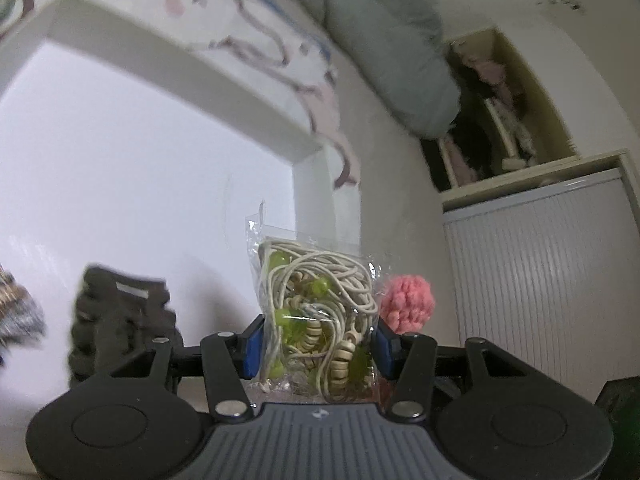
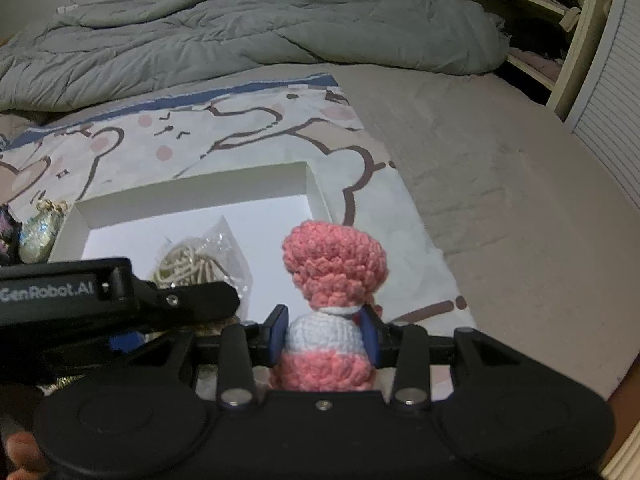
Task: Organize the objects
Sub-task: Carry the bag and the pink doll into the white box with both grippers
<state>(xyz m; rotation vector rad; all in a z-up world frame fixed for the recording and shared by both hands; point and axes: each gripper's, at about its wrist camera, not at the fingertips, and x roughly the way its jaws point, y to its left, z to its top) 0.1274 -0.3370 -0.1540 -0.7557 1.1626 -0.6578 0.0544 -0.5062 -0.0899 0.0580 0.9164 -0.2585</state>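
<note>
My left gripper [image 1: 316, 350] is shut on a clear plastic bag of beige cord and green beads [image 1: 316, 312], held inside the open white box [image 1: 120, 200]. In the right wrist view the bag [image 2: 200, 264] lies over the box floor, with the left gripper [image 2: 120, 300] at its near side. My right gripper [image 2: 324, 338] is shut on a pink and white crocheted toy [image 2: 332, 292], held upright above the near right part of the white box [image 2: 192, 196]. The toy's pink top [image 1: 406, 304] shows behind the bag in the left wrist view.
The box sits on a bear-print cloth [image 2: 240, 128] on a bed. A grey-green duvet [image 2: 260, 28] lies behind it. A shiny pouch [image 2: 40, 232] rests left of the box. A dark knitted item [image 1: 120, 320] is at left. A shutter cabinet [image 1: 540, 280] stands at right.
</note>
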